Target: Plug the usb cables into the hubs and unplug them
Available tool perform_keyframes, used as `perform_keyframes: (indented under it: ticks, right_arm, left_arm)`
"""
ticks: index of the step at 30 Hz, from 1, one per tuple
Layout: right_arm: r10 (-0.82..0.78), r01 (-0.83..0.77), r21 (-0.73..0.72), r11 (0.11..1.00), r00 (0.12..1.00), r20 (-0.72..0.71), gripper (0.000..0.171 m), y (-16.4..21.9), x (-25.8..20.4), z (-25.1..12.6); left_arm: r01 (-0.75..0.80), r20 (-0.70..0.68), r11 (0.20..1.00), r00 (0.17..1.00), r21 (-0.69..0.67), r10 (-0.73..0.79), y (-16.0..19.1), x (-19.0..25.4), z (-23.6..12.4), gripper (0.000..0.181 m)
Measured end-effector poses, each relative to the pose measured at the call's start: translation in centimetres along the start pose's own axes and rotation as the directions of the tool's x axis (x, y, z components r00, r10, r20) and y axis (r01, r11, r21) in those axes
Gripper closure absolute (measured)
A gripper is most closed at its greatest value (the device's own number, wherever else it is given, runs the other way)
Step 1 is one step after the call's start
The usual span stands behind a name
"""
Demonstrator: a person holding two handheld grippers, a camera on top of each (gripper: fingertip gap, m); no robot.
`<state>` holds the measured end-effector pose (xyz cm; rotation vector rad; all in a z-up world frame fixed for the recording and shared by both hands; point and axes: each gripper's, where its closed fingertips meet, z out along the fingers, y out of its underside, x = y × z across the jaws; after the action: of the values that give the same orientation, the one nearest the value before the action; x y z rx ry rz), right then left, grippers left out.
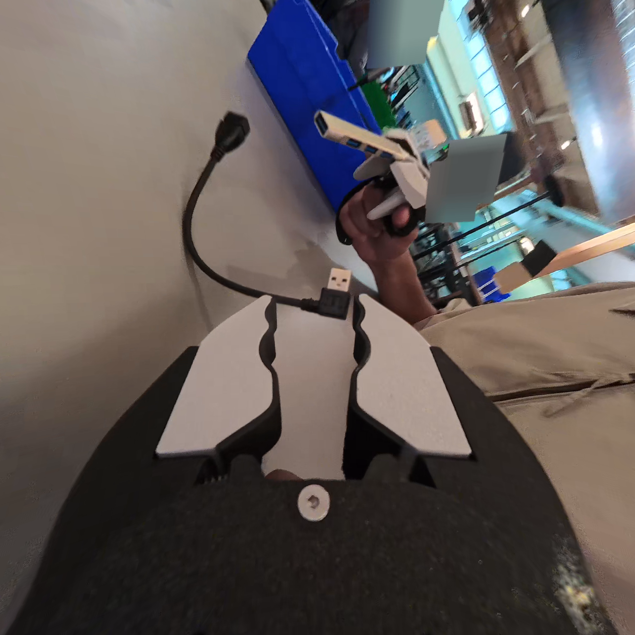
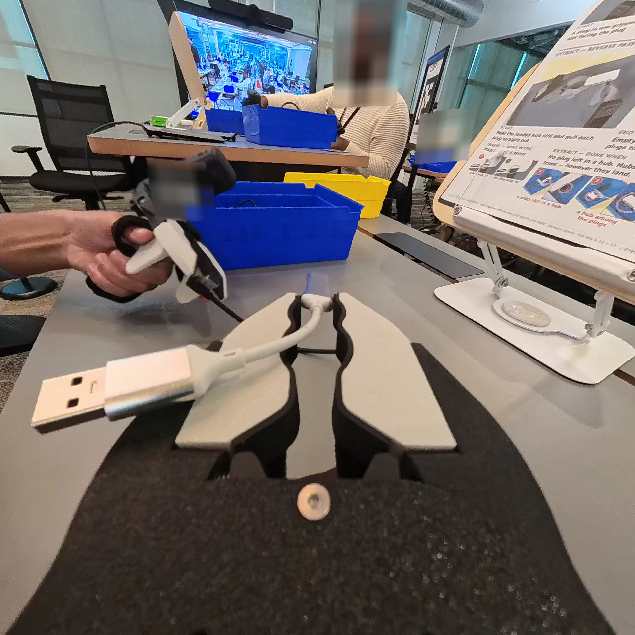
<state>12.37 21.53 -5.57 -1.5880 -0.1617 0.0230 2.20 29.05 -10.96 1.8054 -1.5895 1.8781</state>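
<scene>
My left gripper (image 1: 314,302) is shut on the black right-angle plug (image 1: 335,304) of a short black USB cable (image 1: 192,213). The metal plug end (image 1: 339,280) points away from me, and the cable's black socket end (image 1: 233,132) hangs free near the table. My right gripper (image 2: 318,302) is shut on the cable end of a slim silver hub (image 1: 357,137) with blue ports. The hub's white lead (image 2: 275,347) curls back over my finger to a silver USB plug (image 2: 113,388). The two grippers (image 2: 202,288) (image 1: 395,154) face each other above the grey table (image 2: 395,285), a short way apart.
A blue bin (image 2: 275,233) stands just behind the grippers, with a yellow bin (image 2: 343,192) beyond it. An instruction board (image 2: 549,137) on a white stand (image 2: 532,343) is at the right. A person sits at another table (image 2: 223,151) farther back. My holder's beige clothing (image 1: 515,378) is close. Tip to tip, the grippers are about 15 centimetres apart.
</scene>
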Motion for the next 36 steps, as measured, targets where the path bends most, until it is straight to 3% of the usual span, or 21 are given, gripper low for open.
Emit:
perform_keyframes:
  ticks: [5, 8, 10, 12, 14, 16, 20, 25, 27, 30, 33, 34, 36]
  right_arm:
    - [-0.003, 0.003, -0.008, 1.0, 1.0, -0.01, 0.153, 0.2, 0.2, -0.1]
    - [-0.001, 0.001, -0.008, 1.0, 1.0, -0.017, 0.153, 0.2, 0.4, -0.2]
    - [-0.001, 0.001, -0.007, 1.0, 1.0, -0.018, 0.153, 0.1, 0.4, -0.2]
    - [0.0, 0.0, -0.008, 1.0, 1.0, -0.012, 0.153, 0.2, 0.3, -0.2]
    - [-0.005, 0.005, -0.009, 1.0, 1.0, -0.007, 0.153, 0.1, 0.1, -0.1]
    - [-0.009, 0.009, -0.012, 1.0, 1.0, -0.004, 0.153, 0.1, 0.0, -0.1]
    - [-0.019, 0.019, -0.006, 1.0, 1.0, -0.008, 0.154, -0.1, 0.0, -0.2]
    - [-0.024, 0.024, -0.007, 1.0, 0.999, -0.027, 0.153, -0.1, 0.4, -0.5]
    - [-0.023, 0.023, -0.004, 1.0, 0.999, -0.036, 0.153, -0.2, 0.6, -0.6]
    - [-0.022, 0.022, 0.001, 1.0, 0.999, -0.045, 0.154, -0.3, 0.8, -0.8]
    - [-0.025, 0.025, 0.0, 1.0, 0.999, -0.048, 0.154, -0.4, 1.0, -1.0]
    - [-0.023, 0.023, 0.001, 1.0, 0.999, -0.046, 0.154, -0.4, 1.0, -1.0]
    - [-0.02, 0.02, 0.005, 1.0, 0.999, -0.047, 0.154, -0.5, 1.1, -1.1]
  left_arm:
    - [-0.197, 0.206, 0.976, 0.955, -0.091, 0.212, 1.1, -0.2, 1.0, 0.131]
    - [-0.371, 0.388, 0.911, 0.825, -0.178, 0.411, 1.2, -0.5, 0.8, 0.128]
    - [-0.474, 0.458, 0.824, 0.685, -0.31, 0.566, 1.8, -0.6, 0.4, 0.128]
    - [-0.531, 0.437, 0.703, 0.552, -0.473, 0.71, 3.1, -0.7, 0.1, 0.131]
    - [-0.569, 0.347, 0.603, 0.499, -0.56, 0.794, 4.4, -0.3, 0.2, 0.131]
    - [-0.612, 0.186, 0.537, 0.542, -0.581, 0.819, 6.4, 0.7, 0.9, 0.129]
    - [-0.68, -0.038, 0.368, 0.503, -0.635, 0.863, 8.2, 0.0, 2.0, 0.127]
    - [-0.684, -0.162, 0.323, 0.543, -0.654, 0.824, 7.9, -1.0, 4.4, 0.126]
    - [-0.671, -0.179, 0.289, 0.538, -0.683, 0.824, 8.3, -1.8, 4.9, 0.142]
    - [-0.673, -0.17, 0.321, 0.556, -0.666, 0.814, 8.5, -1.8, 5.7, 0.164]
    - [-0.667, -0.142, 0.295, 0.518, -0.684, 0.844, 8.2, -1.9, 5.8, 0.165]
    - [-0.66, -0.137, 0.309, 0.533, -0.685, 0.835, 8.4, -1.7, 5.8, 0.165]
    - [-0.656, -0.135, 0.416, 0.62, -0.63, 0.773, 8.4, 0.1, 6.0, 0.165]
